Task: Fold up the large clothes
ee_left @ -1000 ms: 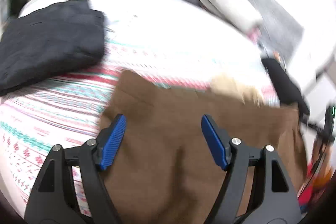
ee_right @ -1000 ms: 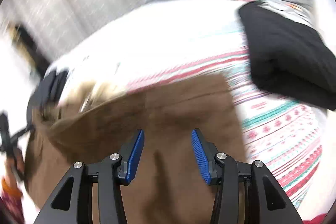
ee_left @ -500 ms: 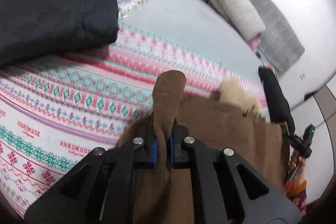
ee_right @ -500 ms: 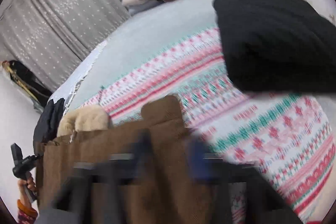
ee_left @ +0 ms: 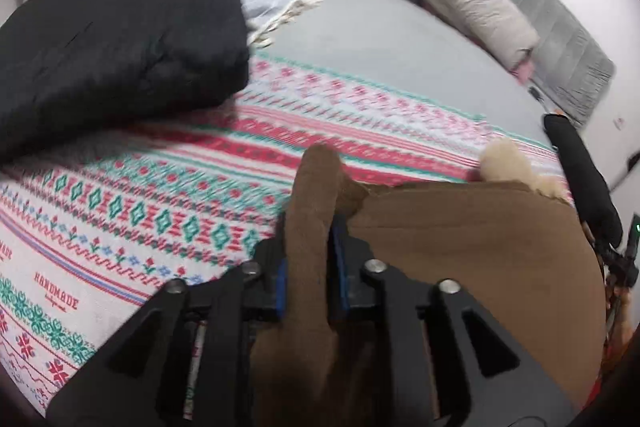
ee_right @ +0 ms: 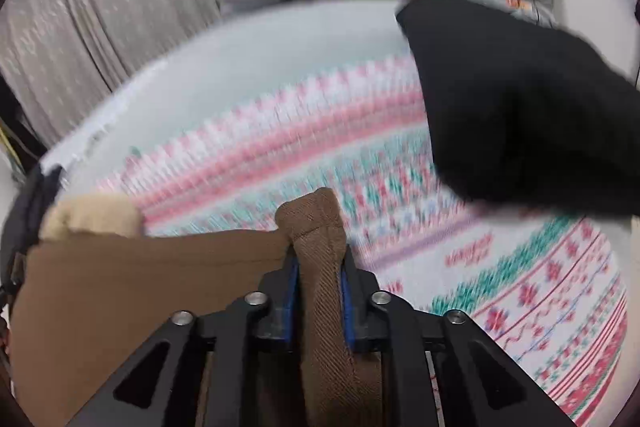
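1. My left gripper [ee_left: 310,267] is pinching a bunched fold of the brown garment [ee_left: 472,251]; jaws are easing open, pads still pressing the cloth.
2. My right gripper [ee_right: 318,287] is gripping another bunched fold of it, jaws likewise opening slightly, cloth still clamped between the blue pads.
3. The garment is stretching flat between both grippers, lying on the patterned blanket [ee_left: 120,219].
4. Its cream lining [ee_right: 90,213] is showing at the far edge.
5. A black garment [ee_left: 116,43] is lying further back on the blanket.
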`<state>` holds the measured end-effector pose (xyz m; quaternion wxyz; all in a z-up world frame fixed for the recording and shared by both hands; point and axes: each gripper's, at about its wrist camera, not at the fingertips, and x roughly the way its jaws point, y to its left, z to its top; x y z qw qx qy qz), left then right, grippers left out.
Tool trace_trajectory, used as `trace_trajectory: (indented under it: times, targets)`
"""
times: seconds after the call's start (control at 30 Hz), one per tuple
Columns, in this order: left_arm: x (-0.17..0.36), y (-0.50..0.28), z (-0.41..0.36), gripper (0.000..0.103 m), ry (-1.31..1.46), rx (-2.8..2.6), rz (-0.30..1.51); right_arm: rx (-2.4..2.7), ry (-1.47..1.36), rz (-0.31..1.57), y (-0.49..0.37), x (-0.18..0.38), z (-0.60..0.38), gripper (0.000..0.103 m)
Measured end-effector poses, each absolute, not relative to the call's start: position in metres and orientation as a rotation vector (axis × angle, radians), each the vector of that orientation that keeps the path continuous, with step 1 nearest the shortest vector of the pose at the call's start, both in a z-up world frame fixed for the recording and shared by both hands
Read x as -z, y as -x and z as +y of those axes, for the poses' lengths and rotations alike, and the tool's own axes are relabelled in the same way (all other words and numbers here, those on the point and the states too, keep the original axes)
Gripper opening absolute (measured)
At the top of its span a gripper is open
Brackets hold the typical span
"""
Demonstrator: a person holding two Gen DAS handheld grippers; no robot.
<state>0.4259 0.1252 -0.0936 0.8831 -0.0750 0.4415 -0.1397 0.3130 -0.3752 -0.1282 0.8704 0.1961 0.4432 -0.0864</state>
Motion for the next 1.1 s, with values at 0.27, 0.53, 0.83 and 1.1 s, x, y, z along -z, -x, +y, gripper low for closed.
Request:
trace_trajectory:
  times: [0.27, 0.53, 0.83, 1.1]
  targets:
    - [0.039, -0.398, 0.121, 0.068, 0.04, 0.17, 0.784, 0.378, -0.375, 0.821, -0.278, 0.082, -0.384, 0.042]
    - [0.058, -0.377, 0.024, 0.086, -0.14, 0.366, 0.845, -0.008, -0.185, 0.826, -0.303, 0.07, -0.225, 0.066]
    - [0.091, -0.434, 0.134, 0.089, -0.183, 0.057, 0.918, 0.353, -0.327, 0.985, -0.288, 0.123, -0.382, 0.066]
    - [0.04, -0.354, 0.106, 0.088, -0.187, 0.145, 0.808, 0.306, -0.294, 0.848, -0.225, 0.067, -0.362, 0.068]
